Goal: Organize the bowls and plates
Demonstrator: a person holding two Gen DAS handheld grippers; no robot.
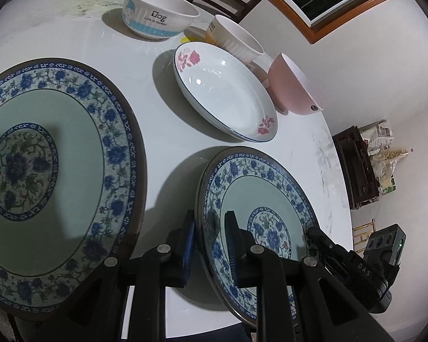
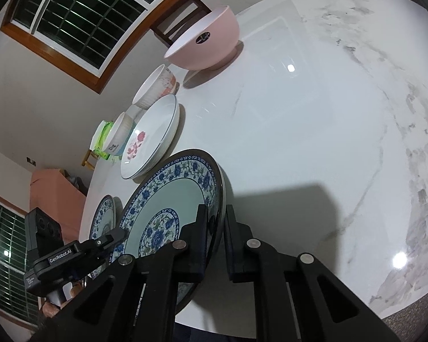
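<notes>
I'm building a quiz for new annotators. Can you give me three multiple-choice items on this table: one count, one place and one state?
1. How many blue-patterned plates are on the table?
A) one B) two C) four
2. Where is the pink bowl?
A) on a blue-patterned plate B) held in a gripper C) beside the rose plate
3. The nearer blue-patterned plate is
A) clamped by both grippers B) untouched C) under a bowl

Key:
1. B, two show in the left wrist view.
2. C, it stands next to the rose plate.
3. A, the left gripper and right gripper each have fingers closed on its rim.
</notes>
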